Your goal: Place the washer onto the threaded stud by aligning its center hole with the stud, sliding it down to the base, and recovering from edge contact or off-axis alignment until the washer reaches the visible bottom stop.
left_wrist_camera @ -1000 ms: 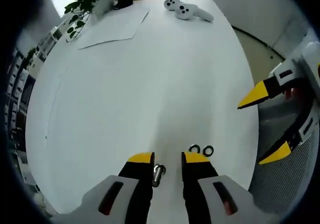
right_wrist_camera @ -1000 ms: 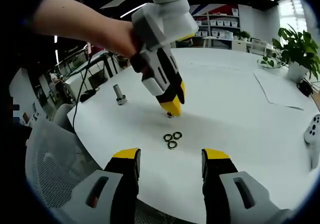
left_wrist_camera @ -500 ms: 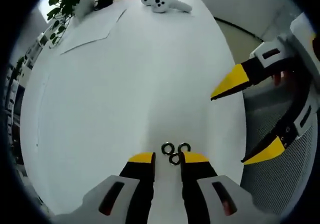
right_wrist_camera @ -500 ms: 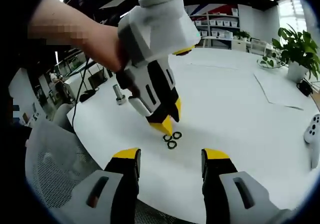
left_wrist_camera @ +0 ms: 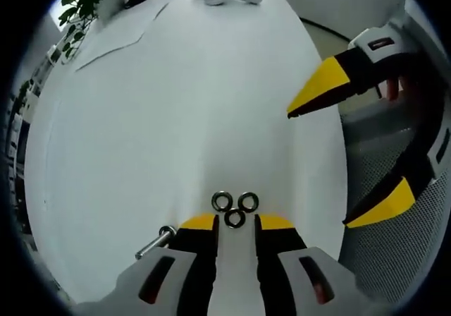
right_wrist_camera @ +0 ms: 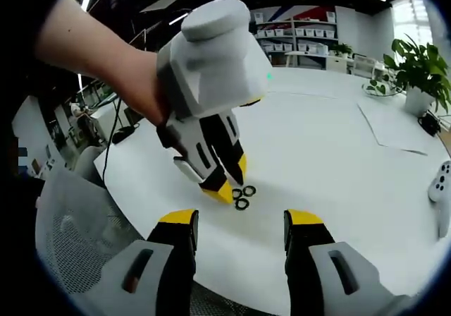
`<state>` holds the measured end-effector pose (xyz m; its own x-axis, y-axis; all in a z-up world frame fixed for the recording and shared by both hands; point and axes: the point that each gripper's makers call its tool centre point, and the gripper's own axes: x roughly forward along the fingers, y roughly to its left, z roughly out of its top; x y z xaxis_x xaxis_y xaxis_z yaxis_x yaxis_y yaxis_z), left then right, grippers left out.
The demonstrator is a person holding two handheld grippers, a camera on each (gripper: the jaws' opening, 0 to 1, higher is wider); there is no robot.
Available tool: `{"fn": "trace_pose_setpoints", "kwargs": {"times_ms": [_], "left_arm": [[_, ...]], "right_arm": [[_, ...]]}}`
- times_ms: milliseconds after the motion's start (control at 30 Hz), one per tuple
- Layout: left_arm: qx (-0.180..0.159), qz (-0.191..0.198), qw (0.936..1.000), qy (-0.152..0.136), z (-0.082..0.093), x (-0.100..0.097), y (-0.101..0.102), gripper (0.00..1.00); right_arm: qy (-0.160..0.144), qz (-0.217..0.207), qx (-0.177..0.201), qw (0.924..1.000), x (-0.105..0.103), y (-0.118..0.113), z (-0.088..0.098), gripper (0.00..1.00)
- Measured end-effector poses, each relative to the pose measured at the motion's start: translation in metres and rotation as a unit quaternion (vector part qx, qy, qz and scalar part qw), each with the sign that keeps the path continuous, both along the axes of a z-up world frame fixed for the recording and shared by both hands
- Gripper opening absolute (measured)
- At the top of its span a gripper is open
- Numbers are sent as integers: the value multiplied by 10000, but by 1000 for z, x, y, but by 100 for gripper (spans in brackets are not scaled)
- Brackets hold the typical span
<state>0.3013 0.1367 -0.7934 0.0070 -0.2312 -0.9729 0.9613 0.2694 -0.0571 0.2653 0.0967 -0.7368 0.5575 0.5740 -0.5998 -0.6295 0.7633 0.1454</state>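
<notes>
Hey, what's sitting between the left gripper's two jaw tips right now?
In the left gripper view, one washer of the cluster of three lies on the white table between the left gripper tips; the other two washers lie just beyond them.

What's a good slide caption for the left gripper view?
Left gripper open over three washers on the white table, stud lying nearby.

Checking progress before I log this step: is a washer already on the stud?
No: all three washers lie loose on the table ahead of the left gripper, while the stud lies bare.
</notes>
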Motion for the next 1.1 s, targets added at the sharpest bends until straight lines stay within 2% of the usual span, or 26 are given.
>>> {"fn": "trace_pose_setpoints", "kwargs": {"times_ms": [133, 367, 500, 633, 800, 900, 967, 1100], "left_arm": [[-2, 47, 10000, 20, -3, 0, 0, 18], [15, -118, 9999, -87, -2, 0, 0, 17], [119, -517, 9979, -369, -3, -1, 1, 16], [51, -566, 9977, -369, -3, -2, 0, 14], [-149, -511, 9978, -393, -3, 1, 1, 9], [-194, -433, 9978, -471, -4, 3, 0, 2], [-211, -409, 9974, -547, -4, 5, 1, 0], [-299, -116, 9988, -378, -4, 6, 2, 0]], "right_arm": [[-1, 2, -2, 10000, 0, 0, -1, 51], [8, 7, -11, 10000, 0, 0, -1, 51], [12, 7, -20, 10000, 0, 0, -1, 51], [17, 14, -15, 10000, 0, 0, -1, 51], [25, 19, -21, 10000, 0, 0, -2, 51], [28, 18, -23, 10000, 0, 0, -2, 51], [26, 14, -22, 10000, 0, 0, -2, 51], [26, 4, -18, 10000, 0, -1, -2, 51]]}}
